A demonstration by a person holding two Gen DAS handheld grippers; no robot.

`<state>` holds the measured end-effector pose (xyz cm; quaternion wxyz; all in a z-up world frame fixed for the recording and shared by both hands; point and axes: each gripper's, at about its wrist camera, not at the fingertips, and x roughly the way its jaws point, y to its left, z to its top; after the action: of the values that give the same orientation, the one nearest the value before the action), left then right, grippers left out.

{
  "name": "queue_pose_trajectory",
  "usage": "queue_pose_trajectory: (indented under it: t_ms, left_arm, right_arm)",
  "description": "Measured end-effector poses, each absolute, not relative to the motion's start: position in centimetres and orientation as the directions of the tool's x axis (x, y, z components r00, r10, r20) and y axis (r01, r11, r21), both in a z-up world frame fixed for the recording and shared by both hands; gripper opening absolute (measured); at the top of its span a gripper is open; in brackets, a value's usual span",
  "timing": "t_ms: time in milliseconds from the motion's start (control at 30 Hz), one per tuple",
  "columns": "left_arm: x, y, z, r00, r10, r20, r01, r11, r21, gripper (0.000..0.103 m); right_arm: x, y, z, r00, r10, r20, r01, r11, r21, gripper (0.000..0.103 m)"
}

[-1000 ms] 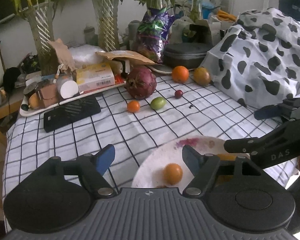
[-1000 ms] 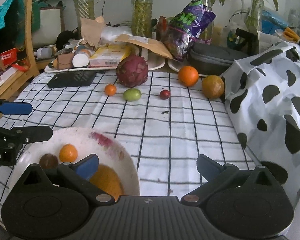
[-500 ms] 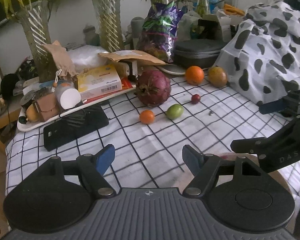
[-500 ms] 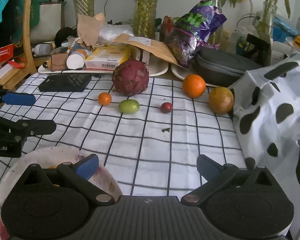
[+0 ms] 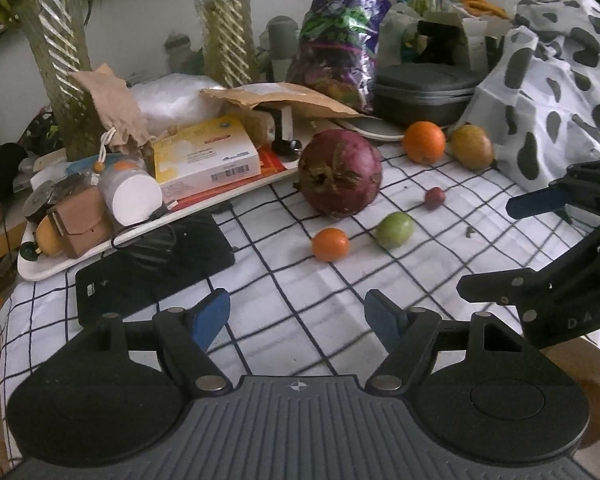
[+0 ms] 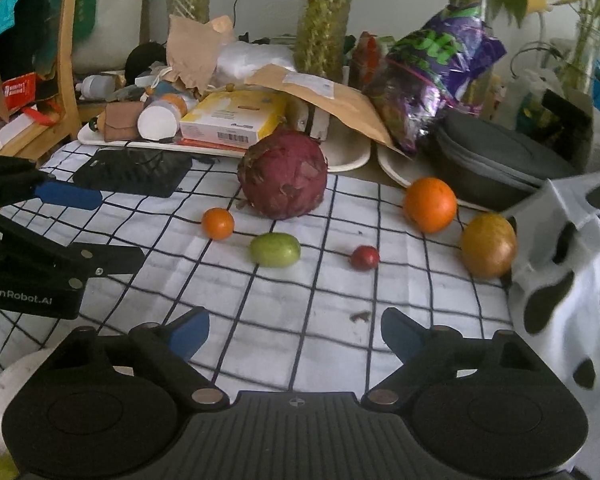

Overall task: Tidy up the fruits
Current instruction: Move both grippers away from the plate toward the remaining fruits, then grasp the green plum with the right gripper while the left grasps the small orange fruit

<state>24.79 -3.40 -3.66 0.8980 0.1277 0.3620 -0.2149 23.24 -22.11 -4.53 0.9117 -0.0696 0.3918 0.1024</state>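
Fruits lie on the checked tablecloth: a big dark red fruit (image 5: 341, 172) (image 6: 283, 174), a small orange one (image 5: 330, 244) (image 6: 218, 223), a green one (image 5: 395, 229) (image 6: 275, 249), a small red one (image 5: 435, 197) (image 6: 365, 257), an orange (image 5: 424, 142) (image 6: 430, 205) and a yellow-brown fruit (image 5: 471, 147) (image 6: 488, 245). My left gripper (image 5: 297, 317) is open and empty above the cloth, short of the small orange fruit. My right gripper (image 6: 295, 332) is open and empty, short of the green and small red fruits. The white plate's rim (image 6: 4, 376) shows at the lower left under the right gripper.
A cluttered white tray (image 5: 100, 248), a black flat device (image 5: 156, 264), a yellow box (image 5: 208, 152), vases, a purple bag (image 5: 336, 48) and a grey case (image 5: 424, 92) crowd the back. A spotted cloth (image 5: 556, 92) covers the right side.
Both grippers moved forward off the plate toward the loose fruits. The plate with its fruit dropped out of view below the grippers. Both stayed open.
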Motion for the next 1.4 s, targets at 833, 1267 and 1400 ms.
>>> queue_pose_trajectory:
  t_ms: [833,1267,1400]
  left_arm:
    - [28.4,-2.7,-5.3,0.615,-0.323,-0.719,0.499,0.866,0.038,0.073]
    - [28.6,-5.4,-5.9,0.601,-0.385,-0.701,0.544,0.839,0.006,0.069]
    - [29.6,-6.0,-6.3,0.588,-0.404,-0.701,0.537,0.843,-0.035,0.054]
  right_arm:
    - [30.6,-20.2,-7.4,0.637,0.182,-0.749,-0.294,0.956,-0.017,0.052]
    - [30.0,-22.7,-5.4,0.654,0.223,-0.723,-0.276,0.960,0.045,0.040]
    - [29.8,-23.7,-5.4,0.657,0.219,-0.722,-0.268,0.962,0.048,0.040]
